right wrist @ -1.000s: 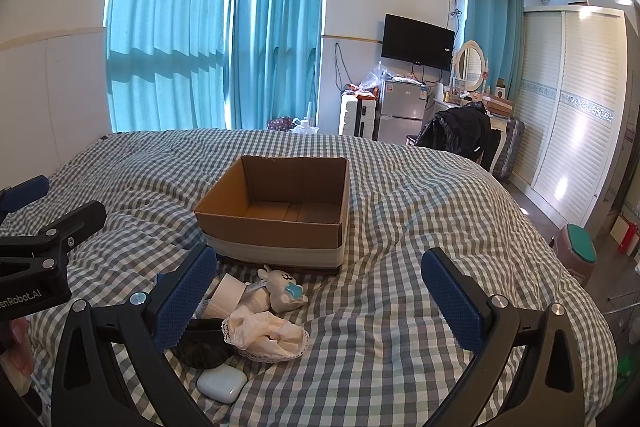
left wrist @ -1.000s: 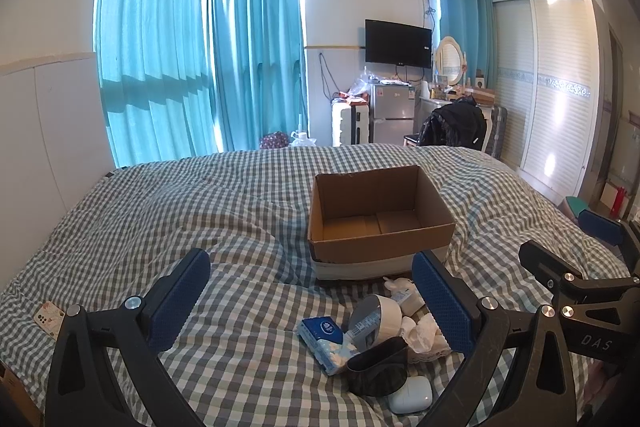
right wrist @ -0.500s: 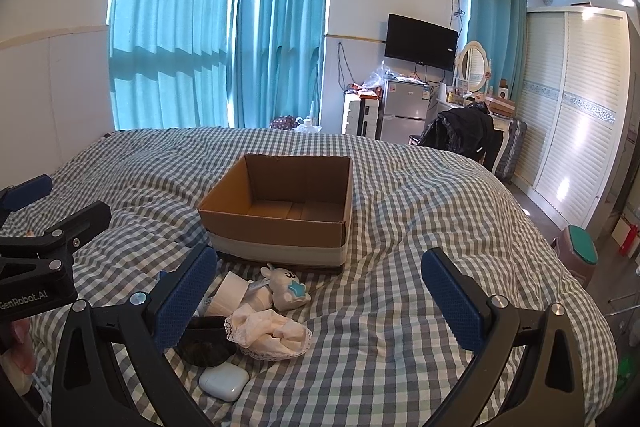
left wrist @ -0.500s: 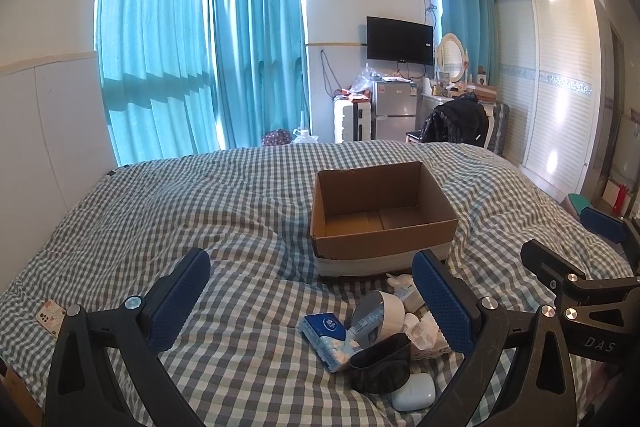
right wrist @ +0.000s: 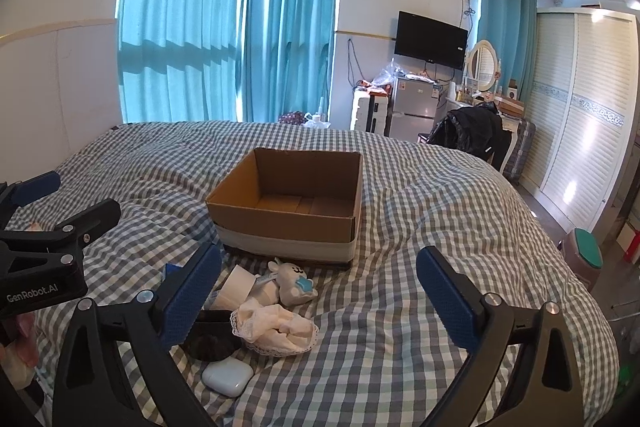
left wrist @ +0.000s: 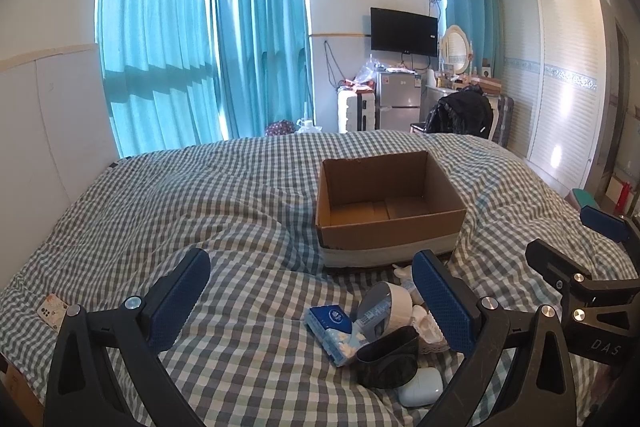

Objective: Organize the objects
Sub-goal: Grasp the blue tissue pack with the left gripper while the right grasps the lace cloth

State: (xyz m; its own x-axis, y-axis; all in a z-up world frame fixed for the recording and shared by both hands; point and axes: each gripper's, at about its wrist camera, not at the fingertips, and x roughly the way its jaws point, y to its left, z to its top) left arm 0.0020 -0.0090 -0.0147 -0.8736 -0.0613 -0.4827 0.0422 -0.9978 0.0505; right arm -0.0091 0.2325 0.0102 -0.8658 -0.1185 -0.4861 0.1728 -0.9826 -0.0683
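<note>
An open, empty cardboard box (left wrist: 390, 211) (right wrist: 290, 205) stands on the checked bed. In front of it lies a small heap: a blue tissue pack (left wrist: 330, 327), a white tape roll (left wrist: 386, 305) (right wrist: 236, 285), a black bowl-like item (left wrist: 388, 357) (right wrist: 210, 341), a white earbud case (left wrist: 420, 381) (right wrist: 228, 375), a lace-edged cloth (right wrist: 276, 327) and a small white plush toy (right wrist: 292, 281). My left gripper (left wrist: 312, 299) is open and empty above the heap's left side. My right gripper (right wrist: 320, 295) is open and empty, over the heap's right side.
A phone in a patterned case (left wrist: 54, 309) lies at the bed's left edge. Teal curtains (left wrist: 200, 47), a wardrobe (right wrist: 580, 115), a small fridge (left wrist: 398, 101) and a chair with a black jacket (right wrist: 472, 131) stand beyond the bed. The other gripper shows at each view's side.
Both grippers have drifted slightly; the box and heap sit a little lower and nearer in view. Nothing was picked up or released.
</note>
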